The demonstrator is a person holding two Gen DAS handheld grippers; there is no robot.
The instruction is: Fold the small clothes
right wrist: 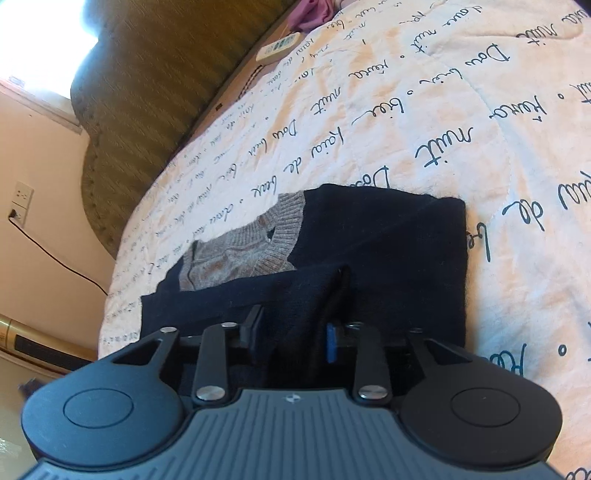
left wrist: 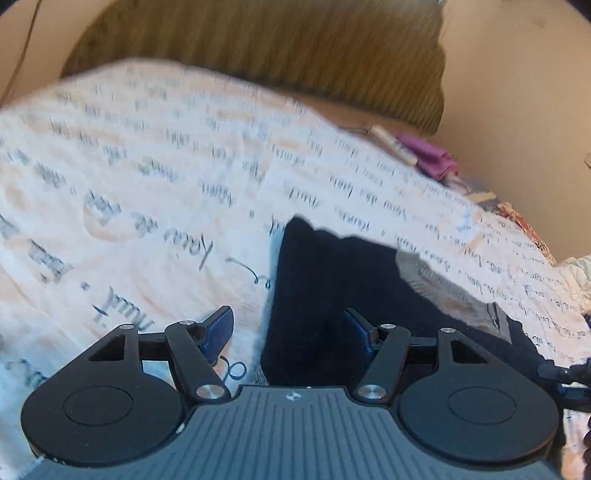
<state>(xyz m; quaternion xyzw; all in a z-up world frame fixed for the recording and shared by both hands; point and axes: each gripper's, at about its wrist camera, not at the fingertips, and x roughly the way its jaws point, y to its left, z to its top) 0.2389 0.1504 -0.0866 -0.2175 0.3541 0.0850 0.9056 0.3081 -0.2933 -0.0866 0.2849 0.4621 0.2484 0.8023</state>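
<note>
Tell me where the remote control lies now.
The remote lies at the quilt's far edge, top centre of the right wrist view, beside the purple cloth and below the olive headboard.

Around the dark sweater (right wrist: 388, 240), the white script-printed quilt (right wrist: 461, 122) is lying bare on its far and right sides, leaving wide room for a gripper to pass. Beyond the sweater, a remote control (right wrist: 277, 47) and a purple cloth (right wrist: 310, 13) are sitting at the quilt's far edge, with an olive headboard (right wrist: 147, 92) rising behind them. A raised fold of the sweater is standing between the right gripper (right wrist: 295, 332) jaws, blocking the near side.
</note>
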